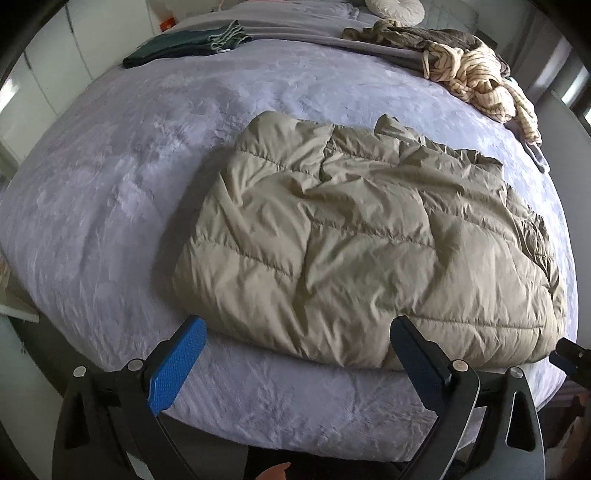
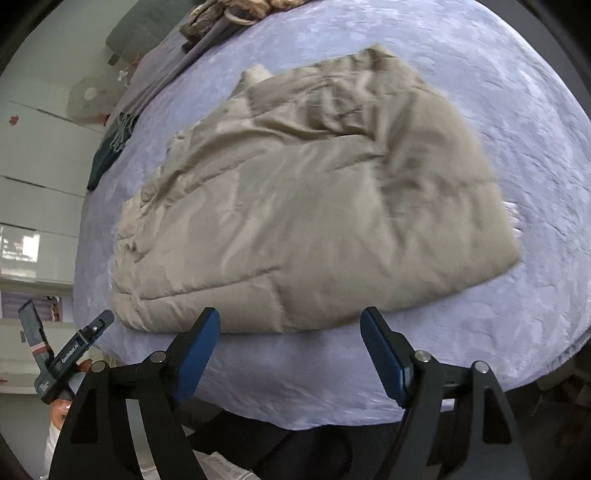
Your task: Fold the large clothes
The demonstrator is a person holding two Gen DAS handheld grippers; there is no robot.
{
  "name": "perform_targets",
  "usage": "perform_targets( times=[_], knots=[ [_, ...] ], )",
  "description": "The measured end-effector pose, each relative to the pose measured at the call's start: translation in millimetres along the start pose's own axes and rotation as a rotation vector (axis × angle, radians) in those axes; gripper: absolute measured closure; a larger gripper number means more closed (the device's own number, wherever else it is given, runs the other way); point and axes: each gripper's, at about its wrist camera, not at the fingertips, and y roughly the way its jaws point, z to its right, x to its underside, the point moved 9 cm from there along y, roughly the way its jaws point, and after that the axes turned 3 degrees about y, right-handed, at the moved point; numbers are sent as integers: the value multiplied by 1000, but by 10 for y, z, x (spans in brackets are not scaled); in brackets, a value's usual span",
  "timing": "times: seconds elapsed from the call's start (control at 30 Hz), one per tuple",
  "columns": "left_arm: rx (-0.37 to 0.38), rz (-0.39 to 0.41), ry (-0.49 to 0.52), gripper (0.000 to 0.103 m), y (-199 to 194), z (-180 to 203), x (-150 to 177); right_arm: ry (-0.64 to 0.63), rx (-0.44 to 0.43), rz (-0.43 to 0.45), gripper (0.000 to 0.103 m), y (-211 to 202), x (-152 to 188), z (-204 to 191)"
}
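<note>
A beige quilted jacket (image 1: 369, 236) lies folded into a rough rectangle on the bed (image 1: 110, 184), which is covered with a lilac plush blanket, and the jacket sits close to the near edge of the bed. Its surface is wrinkled and puffy, with stitched seams running across it. The left gripper (image 1: 295, 332) hangs just in front of the near edge of the jacket with its two blue-padded fingers spread wide apart, and it holds nothing. The right gripper (image 2: 290, 325) is also wide open and empty, hovering just before the near edge of the same jacket (image 2: 314, 206); this view is a little blurred. At the far side of the bed there is a dark green folded garment (image 1: 184, 46) on the left, and a crumpled striped cream cloth (image 1: 476, 81) together with a brownish garment (image 1: 417, 37) on the right, both well apart from the jacket. A pale round cushion (image 1: 395, 8) lies further behind.
</note>
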Motion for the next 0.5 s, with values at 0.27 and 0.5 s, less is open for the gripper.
perform_targets(
  times=[0.27, 0.5],
  knots=[
    [24, -25, 64, 3, 158, -314, -308, -33, -24, -14, 17, 379, -38, -690],
    [37, -50, 79, 3, 342, -531, -510, -46, -28, 7, 0, 636, -134, -1140]
  ],
)
